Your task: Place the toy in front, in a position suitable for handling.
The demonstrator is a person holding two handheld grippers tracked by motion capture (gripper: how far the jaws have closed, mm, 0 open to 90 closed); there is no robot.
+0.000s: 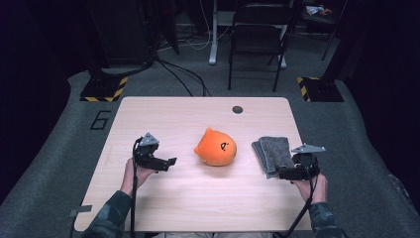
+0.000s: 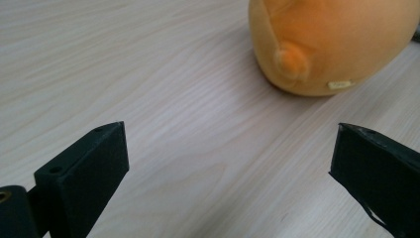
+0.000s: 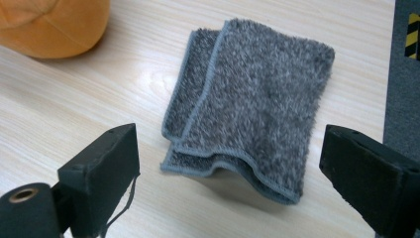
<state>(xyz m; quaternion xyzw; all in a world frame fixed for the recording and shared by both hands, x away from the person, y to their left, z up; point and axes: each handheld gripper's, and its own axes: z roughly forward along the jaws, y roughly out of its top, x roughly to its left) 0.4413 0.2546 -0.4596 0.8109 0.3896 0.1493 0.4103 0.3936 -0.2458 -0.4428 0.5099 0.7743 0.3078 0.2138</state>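
Approach stage: right gripper (image 3: 228, 183) wide open w/ folded grey towel (image 3: 252, 104) just ahead (untouched); left gripper (image 2: 228, 173) open too, orange plush (image 2: 337, 39) ahead. Next: advance, pinch towel's near edge.

Both grippers (image 1: 166, 162) (image 1: 283, 172) wide-jawed, low.

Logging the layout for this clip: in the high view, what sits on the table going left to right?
Left tool → orange plush toy → folded grey towel. The right tool sits at the towel's near right edge and overlaps it, so its place is unclear.
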